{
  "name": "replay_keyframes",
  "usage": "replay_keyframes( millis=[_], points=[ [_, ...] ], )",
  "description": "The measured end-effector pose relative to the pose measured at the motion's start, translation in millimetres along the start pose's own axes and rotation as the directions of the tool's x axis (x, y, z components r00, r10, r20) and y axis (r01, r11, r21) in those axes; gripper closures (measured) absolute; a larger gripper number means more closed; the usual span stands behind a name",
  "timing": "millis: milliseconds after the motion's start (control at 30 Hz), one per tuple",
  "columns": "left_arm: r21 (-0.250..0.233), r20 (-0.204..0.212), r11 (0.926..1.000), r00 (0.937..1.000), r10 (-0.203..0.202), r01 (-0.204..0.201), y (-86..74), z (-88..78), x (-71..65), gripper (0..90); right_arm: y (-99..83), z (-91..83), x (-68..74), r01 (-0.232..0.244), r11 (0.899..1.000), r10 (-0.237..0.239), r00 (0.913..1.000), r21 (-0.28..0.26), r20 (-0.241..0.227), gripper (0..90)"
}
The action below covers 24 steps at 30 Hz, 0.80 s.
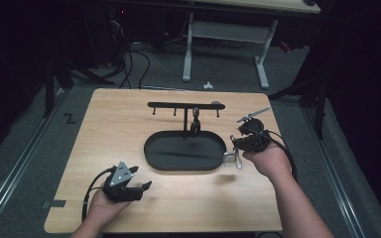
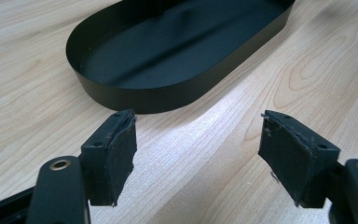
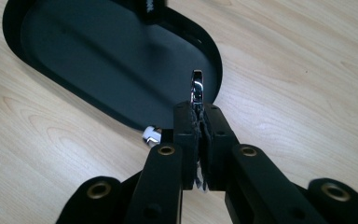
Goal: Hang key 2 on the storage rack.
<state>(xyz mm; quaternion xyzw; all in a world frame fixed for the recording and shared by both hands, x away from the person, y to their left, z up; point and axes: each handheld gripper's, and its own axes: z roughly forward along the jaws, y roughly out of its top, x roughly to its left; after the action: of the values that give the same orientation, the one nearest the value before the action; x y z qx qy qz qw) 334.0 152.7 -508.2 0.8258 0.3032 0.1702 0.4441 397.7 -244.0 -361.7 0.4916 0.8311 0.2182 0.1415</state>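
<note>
Two thin pad edges are all that clamp the metal carabiner (image 3: pixel 197 91) in the closed right gripper (image 3: pixel 199 128), beside the black tray (image 1: pixel 151 153); slippage is judged possible. The left gripper (image 2: pixel 198 154) is seen open and empty. The hook stand (image 1: pixel 186 106) is shown from above.

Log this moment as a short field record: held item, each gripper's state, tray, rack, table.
held item: silver metal carabiner-like clip, pinched at its edge
right gripper: fingers shut on the clip, just off the right end of the tray
left gripper: fingers open, nothing between them, low over the table near the tray's front left
tray: black oval, shallow wall, nothing lying in it
rack: black T-shaped hook stand rising from the tray's far side, one small dark item hanging
table: light wood
</note>
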Motion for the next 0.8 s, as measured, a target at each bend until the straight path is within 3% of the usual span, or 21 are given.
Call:
replay_keyframes(
  millis=[600, 800],
  points=[
    [0.015, -0.030, 0.9999, 0.9995, 0.006, -0.005, -7.4, -10.2, 1.1, 27.8, 38.0, -0.3, 4.0, 0.028, 0.999, -0.028, 0.9994, -0.030, -0.018, 86.3],
    [0.021, -0.050, 0.9998, 0.9987, -0.005, 0.006, -11.6, -15.9, 1.2, 28.0, 52.3, 4.6, 3.0, 0.035, 0.999, -0.037, 0.9979, -0.040, -0.053, 86.3]
  ],
)
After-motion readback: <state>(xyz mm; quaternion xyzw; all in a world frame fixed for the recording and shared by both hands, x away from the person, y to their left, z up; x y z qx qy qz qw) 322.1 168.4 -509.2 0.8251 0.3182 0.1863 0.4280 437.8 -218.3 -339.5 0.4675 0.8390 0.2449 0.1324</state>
